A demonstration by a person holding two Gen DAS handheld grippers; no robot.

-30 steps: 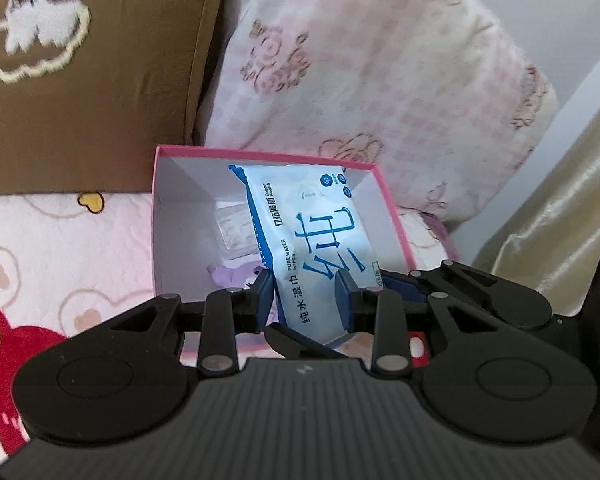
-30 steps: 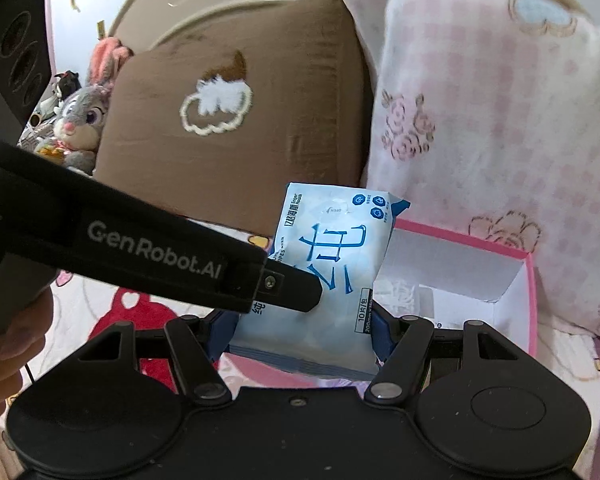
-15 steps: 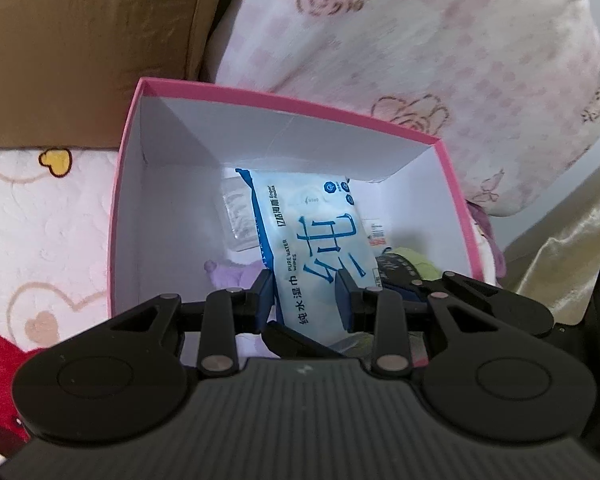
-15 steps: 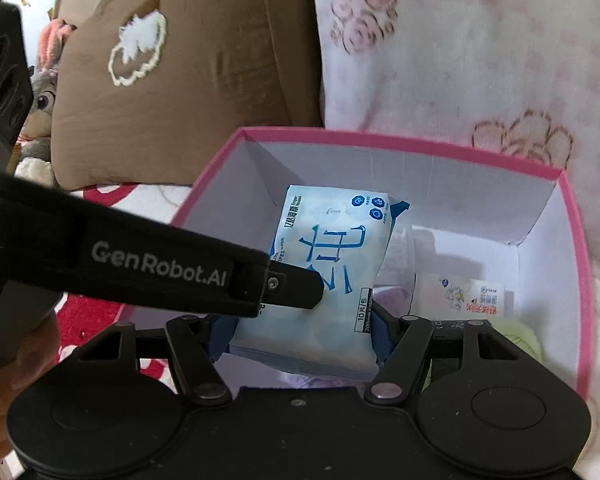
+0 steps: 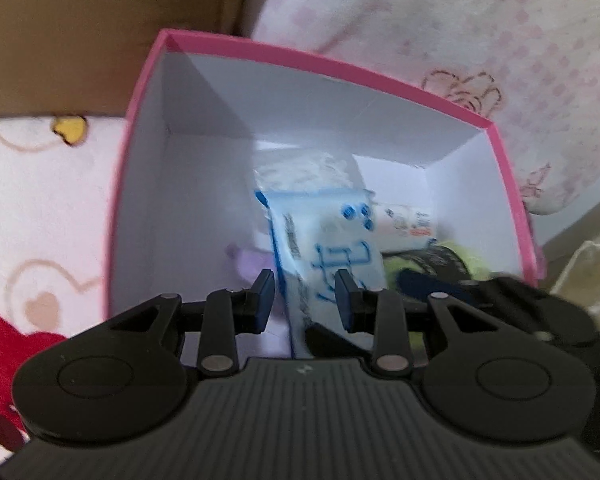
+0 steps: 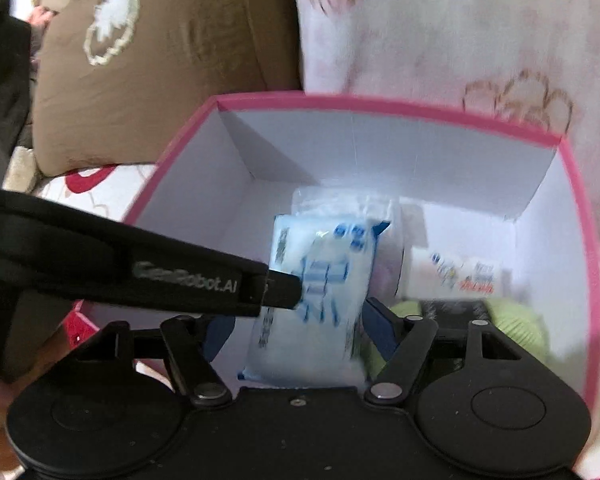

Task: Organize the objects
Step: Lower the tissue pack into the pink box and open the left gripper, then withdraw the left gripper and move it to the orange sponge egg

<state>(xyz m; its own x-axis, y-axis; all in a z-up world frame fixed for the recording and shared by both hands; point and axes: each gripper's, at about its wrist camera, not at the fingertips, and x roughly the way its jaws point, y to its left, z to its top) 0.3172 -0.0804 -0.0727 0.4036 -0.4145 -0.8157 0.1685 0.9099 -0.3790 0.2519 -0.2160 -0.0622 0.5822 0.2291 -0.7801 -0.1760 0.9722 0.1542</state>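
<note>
A: Which step are you on?

B: The drop-off. The pack of wipes (image 6: 320,292) is already down inside the pink box (image 6: 380,108), standing tilted near the middle of the floor, in front of a clear wrapper at the back wall.

A: And your 2 grippers?

B: Your right gripper (image 6: 298,328) has just been opening its jaws. The pack sits between them, but a gap shows on one side, so they look released. Your left gripper (image 5: 304,300) is clenched, and from the right camera 1 of its fingers lies against the front of the pack, so I judge it is the one holding.

A: Next move?

B: Probably let go with the left too, then lift both straight up so nothing catches the rim.

A: How does the pack look?

B: Soft, white with blue print, blurred here. A small printed packet (image 6: 456,276) and something yellow-green (image 6: 516,320) lie just beside it.
</note>
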